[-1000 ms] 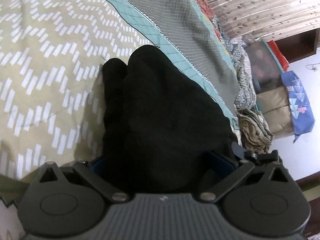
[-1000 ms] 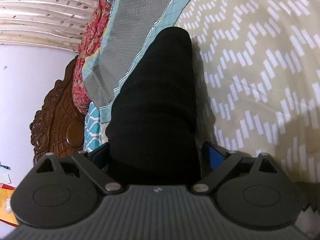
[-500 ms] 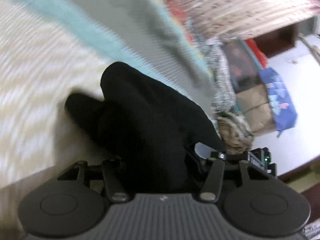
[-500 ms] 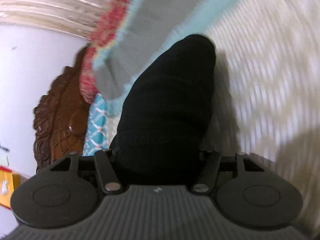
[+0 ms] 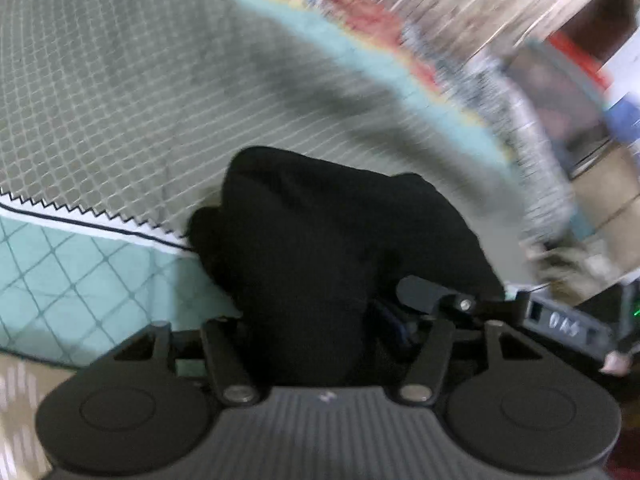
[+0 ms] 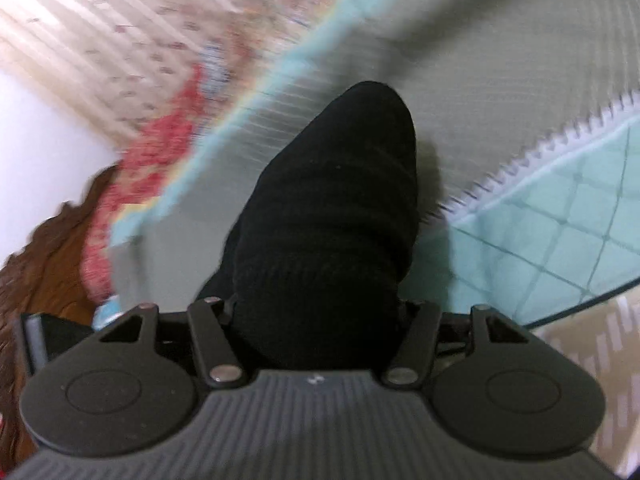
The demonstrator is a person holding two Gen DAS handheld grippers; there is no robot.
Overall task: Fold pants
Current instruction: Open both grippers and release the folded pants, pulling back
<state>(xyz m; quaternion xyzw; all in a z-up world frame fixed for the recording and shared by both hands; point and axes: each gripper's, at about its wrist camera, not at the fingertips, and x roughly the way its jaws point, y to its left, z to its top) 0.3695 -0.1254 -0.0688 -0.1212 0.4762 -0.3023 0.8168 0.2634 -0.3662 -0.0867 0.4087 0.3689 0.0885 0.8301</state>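
Both the left gripper [image 5: 320, 344] and right gripper [image 6: 316, 336] clamp the bunched black fabric pants [image 5: 340, 248], which extend straight ahead over the grey-and-teal quilted blanket [image 5: 120, 100].

Hiding both fingertips of the left gripper [image 5: 320, 320] and right gripper [image 6: 316, 312] under bunched black pants [image 5: 332, 248]. Smearing curtain [image 6: 100, 28] at 10 o'clock, and piled clutter [image 5: 560, 92] at 2 o'clock, beyond recognition.
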